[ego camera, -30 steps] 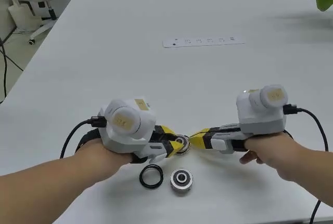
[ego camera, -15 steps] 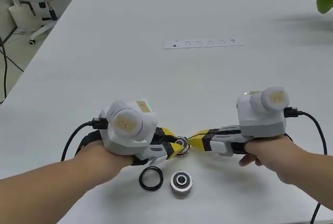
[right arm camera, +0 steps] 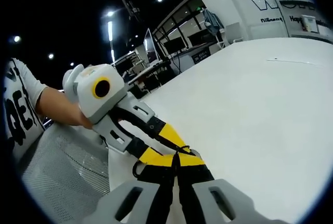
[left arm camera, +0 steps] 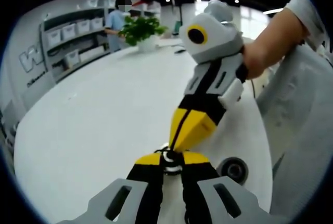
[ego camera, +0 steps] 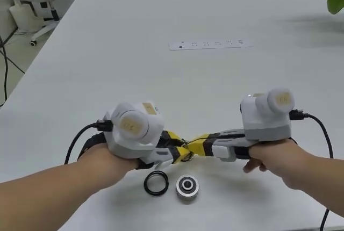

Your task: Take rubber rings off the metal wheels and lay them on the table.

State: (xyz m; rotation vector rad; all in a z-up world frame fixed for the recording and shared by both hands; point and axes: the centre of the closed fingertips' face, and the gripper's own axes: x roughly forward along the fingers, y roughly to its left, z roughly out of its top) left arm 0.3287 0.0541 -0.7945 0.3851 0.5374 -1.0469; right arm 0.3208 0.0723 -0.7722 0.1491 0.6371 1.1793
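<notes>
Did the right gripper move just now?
Yes, a little. The right gripper slid toward the left gripper, judged against the loose wheel lying on the table.

Right gripper (right arm camera: pixel 176 160) closed, tips meeting left gripper (right arm camera: pixel 174 143), white table (right arm camera: pixel 250 104)

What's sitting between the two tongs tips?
A metal wheel, clamped in the left tongs; the right tongs pinch its rubber ring. Clearest in the left gripper view.
</notes>
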